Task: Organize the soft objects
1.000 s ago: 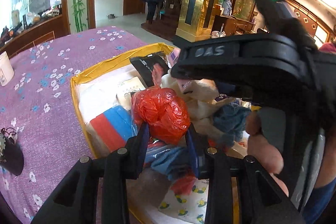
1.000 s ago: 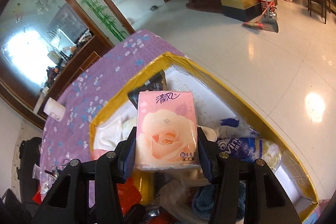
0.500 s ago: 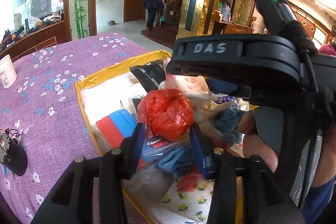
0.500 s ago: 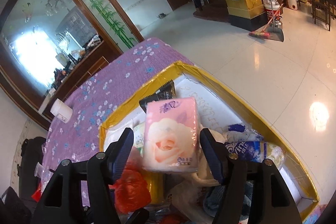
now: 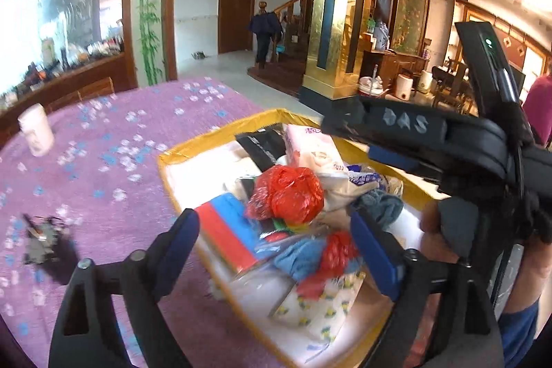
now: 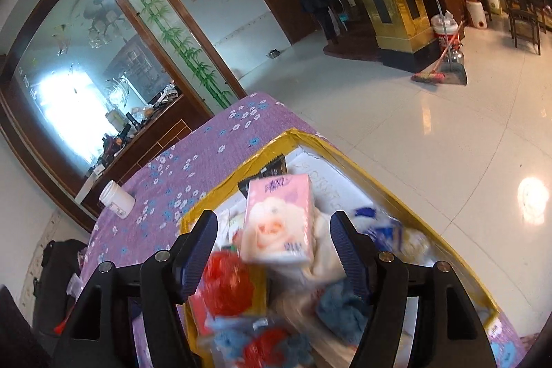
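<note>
A yellow-rimmed box (image 5: 220, 131) on the purple flowered tablecloth holds a pile of soft things. A red plastic bag (image 5: 288, 194) lies on top of the pile, with a pink rose tissue pack (image 5: 312, 152) behind it, a red and blue packet (image 5: 227, 226) and blue cloths. My left gripper (image 5: 276, 226) is open above the pile, holding nothing. My right gripper (image 6: 274, 237) is open above the box (image 6: 396, 195); the pink tissue pack (image 6: 277, 223) lies loose between its fingers, with the red bag (image 6: 226, 280) beside it.
A white jar (image 5: 36, 130) stands on the cloth at the far left, also in the right wrist view (image 6: 117, 197). A small dark object (image 5: 43, 238) lies near the left edge. The right gripper's body (image 5: 431, 140) hangs over the box's right side. Tiled floor lies beyond the table.
Both grippers opened. The left let go of the red bag and drew back. The right released the pink tissue pack, which dropped onto the pile, and pulled up and back.
</note>
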`<state>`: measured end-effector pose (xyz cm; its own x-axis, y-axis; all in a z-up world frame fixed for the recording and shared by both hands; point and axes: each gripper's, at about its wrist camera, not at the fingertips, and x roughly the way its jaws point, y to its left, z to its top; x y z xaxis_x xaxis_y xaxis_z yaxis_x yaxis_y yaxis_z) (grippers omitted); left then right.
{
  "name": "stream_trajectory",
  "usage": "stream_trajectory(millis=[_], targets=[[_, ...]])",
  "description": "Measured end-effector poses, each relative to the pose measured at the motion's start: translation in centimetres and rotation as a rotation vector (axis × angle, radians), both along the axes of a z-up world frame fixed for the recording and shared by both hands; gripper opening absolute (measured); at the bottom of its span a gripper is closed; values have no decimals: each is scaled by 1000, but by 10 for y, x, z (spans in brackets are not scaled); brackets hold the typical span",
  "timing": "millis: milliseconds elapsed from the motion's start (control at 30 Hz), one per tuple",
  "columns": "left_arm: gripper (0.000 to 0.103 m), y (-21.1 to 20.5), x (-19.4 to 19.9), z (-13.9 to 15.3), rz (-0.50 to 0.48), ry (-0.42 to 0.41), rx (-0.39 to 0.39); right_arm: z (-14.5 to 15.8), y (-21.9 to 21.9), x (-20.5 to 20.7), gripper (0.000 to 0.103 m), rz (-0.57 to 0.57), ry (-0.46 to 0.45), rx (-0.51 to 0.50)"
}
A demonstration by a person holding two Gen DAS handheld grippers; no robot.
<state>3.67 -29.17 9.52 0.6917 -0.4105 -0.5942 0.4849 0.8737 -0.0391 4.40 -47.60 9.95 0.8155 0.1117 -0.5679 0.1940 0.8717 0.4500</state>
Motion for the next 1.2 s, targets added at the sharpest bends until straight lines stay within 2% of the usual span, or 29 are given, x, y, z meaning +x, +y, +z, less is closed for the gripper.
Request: stream_trajectory(millis=[67,167,267,333,567,767,833,1000,1200], targets=[[94,5,-15,2,9,-19,27,-1,6,-20,73,17,-7,-28],[98,12,-39,-5,17,-29,53,-6,14,-46,82,27,-7,-79],[98,20,-63,-18,33,-36,86,-14,23,-77,82,51,1,-137],[98,26,-75,-26,57,-40,109,-18,25,-92,83,61,-4,-142],[98,50,-82,-42,194,-10,101,-25,37,-137,85,43,-20,-186],[99,63,-89,-45,269,-49,100,-23,60,-153,85,52,-23,-265],[103,67,-90,-45,269,-40,72,-25,63,-154,85,42,-21,-270],[103,80,-88,-43,276,-24,-14,-33,64,-145,85,15,3,-272],[103,74,-86,-44,285,-25,12,-43,63,-138,85,-19,13,-293]])
